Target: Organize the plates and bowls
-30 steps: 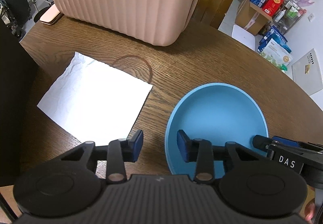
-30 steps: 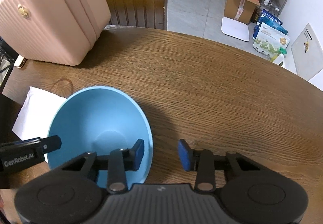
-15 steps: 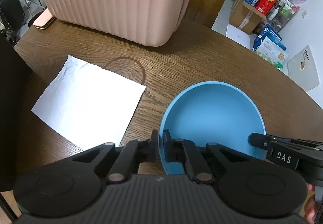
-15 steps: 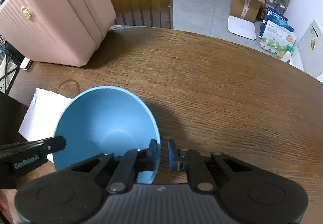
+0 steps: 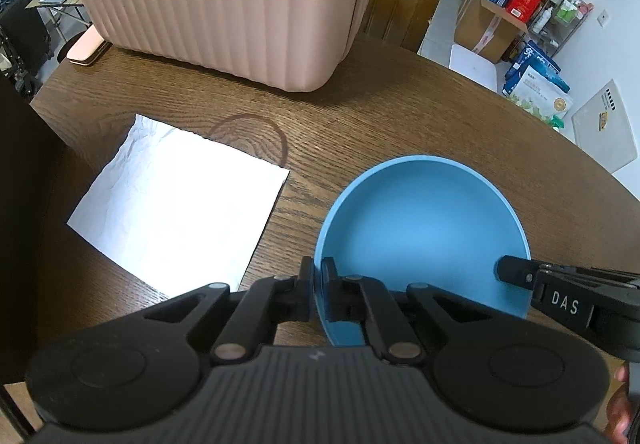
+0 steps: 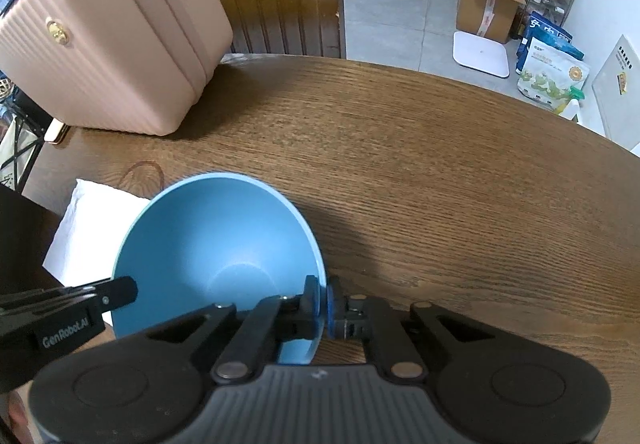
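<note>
Wooden table (image 5: pixel 400 116), blue bowl (image 5: pixel 424 220) upright, mouth up

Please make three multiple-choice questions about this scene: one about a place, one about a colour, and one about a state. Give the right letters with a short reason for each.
1. Where is the white paper sheet relative to the bowl in the left wrist view?
A. to its left
B. inside it
C. under it

2. What colour is the bowl?
A. pink
B. blue
C. white

3. How are the grippers placed on the bowl?
A. both open above it
B. only one grips it
C. each is shut on the rim, on opposite sides

Answers:
1 A, the sheet lies apart on the table.
2 B, it is blue throughout.
3 C, the left gripper and the right gripper both pinch the rim.
</note>
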`<act>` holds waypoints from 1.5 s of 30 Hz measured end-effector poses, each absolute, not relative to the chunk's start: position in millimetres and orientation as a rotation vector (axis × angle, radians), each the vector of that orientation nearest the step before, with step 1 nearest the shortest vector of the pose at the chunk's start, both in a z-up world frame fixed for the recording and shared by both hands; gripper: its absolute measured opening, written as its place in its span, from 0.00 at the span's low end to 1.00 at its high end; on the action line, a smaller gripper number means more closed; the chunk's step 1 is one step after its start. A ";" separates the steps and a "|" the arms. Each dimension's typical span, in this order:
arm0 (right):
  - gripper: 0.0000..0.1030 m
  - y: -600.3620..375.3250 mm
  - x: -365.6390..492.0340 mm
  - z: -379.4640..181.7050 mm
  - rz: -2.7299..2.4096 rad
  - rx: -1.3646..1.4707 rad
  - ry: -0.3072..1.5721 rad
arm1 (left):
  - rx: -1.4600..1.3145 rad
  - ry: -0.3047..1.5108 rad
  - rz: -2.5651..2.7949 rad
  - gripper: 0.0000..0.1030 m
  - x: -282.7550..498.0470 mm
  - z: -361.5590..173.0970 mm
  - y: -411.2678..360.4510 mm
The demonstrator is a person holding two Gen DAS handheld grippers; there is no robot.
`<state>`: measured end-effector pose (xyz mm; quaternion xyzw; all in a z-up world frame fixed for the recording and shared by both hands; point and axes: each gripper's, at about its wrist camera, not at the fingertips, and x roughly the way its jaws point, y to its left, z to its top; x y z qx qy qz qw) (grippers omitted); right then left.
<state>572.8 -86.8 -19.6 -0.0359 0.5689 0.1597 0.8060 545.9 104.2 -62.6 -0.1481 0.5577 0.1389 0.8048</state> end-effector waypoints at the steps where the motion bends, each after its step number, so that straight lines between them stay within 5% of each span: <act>1: 0.03 -86.9 572.3 -19.2 0.342 -0.077 1.216 | -0.320 1.192 0.298 0.05 545.4 -62.0 104.8; 45: 0.04 -50.4 466.4 57.7 0.456 -0.148 1.117 | -0.333 1.070 0.408 0.05 426.5 22.5 122.8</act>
